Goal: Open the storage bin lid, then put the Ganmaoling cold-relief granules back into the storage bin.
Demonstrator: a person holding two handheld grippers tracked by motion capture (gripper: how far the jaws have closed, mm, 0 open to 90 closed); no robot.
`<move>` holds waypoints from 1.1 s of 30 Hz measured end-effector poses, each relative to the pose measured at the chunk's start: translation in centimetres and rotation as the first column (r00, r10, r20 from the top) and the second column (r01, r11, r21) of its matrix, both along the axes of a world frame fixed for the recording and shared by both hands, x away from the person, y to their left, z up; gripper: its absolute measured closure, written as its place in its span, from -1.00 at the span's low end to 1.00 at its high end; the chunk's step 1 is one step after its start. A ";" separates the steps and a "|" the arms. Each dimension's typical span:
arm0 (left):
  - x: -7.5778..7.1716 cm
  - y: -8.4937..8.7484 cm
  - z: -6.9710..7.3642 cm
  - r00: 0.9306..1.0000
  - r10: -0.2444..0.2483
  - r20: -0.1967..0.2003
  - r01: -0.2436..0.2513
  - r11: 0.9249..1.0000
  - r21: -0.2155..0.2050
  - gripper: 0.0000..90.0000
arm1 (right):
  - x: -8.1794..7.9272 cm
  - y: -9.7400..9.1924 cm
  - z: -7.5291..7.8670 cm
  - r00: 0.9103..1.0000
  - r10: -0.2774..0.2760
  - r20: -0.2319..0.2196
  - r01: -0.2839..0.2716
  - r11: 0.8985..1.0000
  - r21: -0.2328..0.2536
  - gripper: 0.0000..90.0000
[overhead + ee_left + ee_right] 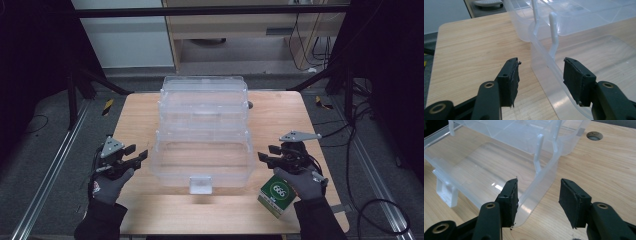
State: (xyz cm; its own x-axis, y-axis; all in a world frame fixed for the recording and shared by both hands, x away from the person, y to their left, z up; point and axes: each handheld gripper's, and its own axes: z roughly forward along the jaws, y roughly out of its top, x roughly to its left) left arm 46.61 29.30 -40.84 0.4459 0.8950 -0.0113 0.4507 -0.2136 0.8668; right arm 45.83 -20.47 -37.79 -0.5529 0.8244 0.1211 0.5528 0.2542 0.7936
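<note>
A clear plastic tiered box (202, 125) stands open on the wooden table (160, 210), its trays stepped back from a wide bottom tray with a front latch (201, 184). My left gripper (140, 152) is at the bottom tray's left end, jaws open. In the left gripper view the tray's corner wall (544, 75) runs between the jaws (541, 67) and the pads stand off it. My right gripper (265, 152) is at the tray's right end, open. In the right gripper view the tray wall (536, 185) lies between the jaws (539, 187), close to the left pad (511, 200).
A small green and white carton (276, 194) marked 666 lies at the table's front right, beside the right hand. A round hole (594, 135) sits in the table behind the box. Bare wood spreads along the front edge and the left side. Dark frame bars and cables surround the table.
</note>
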 end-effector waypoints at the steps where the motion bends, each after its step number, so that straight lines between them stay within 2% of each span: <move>1: 0.0 0.2 0.0 1.000 0.006 0.000 -0.006 1.000 0.001 -0.01 | -0.1 -0.2 0.1 1.000 0.003 0.002 -0.003 1.000 -0.003 0.06; 9: 0.5 1.6 -0.7 0.998 0.054 -0.021 -0.054 0.999 -0.005 -0.05 | -1.2 -0.9 0.4 1.000 0.015 -0.007 -0.016 0.999 -0.045 -0.14; 13: 0.7 2.0 -0.9 0.997 0.069 -0.028 -0.069 0.998 -0.004 -0.06 | -1.8 -1.1 0.2 0.999 0.031 -0.033 -0.034 0.997 -0.070 -0.16; 18: 0.8 2.4 -1.1 0.996 0.083 -0.032 -0.083 0.997 -0.003 -0.06 | -2.4 -1.5 -0.2 0.996 0.024 -0.082 -0.032 0.994 -0.101 -0.21; 25: 1.0 2.8 -1.6 0.993 0.108 -0.046 -0.107 0.994 0.007 -0.06 | -3.0 -2.0 -0.9 0.993 0.018 -0.113 -0.033 0.990 -0.139 -0.22; 29: 1.0 3.1 -1.6 0.992 0.117 -0.050 -0.117 0.993 0.013 -0.07 | -3.3 -1.7 -1.0 0.992 0.041 -0.120 -0.060 0.985 -0.160 -0.24; 33: 0.9 3.3 -1.6 0.991 0.124 -0.050 -0.124 0.992 0.011 -0.08 | -3.4 -1.3 -0.9 0.985 0.062 -0.160 -0.092 0.978 -0.187 -0.28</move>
State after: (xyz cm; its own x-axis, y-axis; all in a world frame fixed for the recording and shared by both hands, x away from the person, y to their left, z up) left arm 47.54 32.61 -42.43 0.3304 0.9436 -0.0233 0.5173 -0.1603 0.8407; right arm 42.40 -21.78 -38.73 -0.6030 0.7961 0.0517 0.6360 0.4406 0.6335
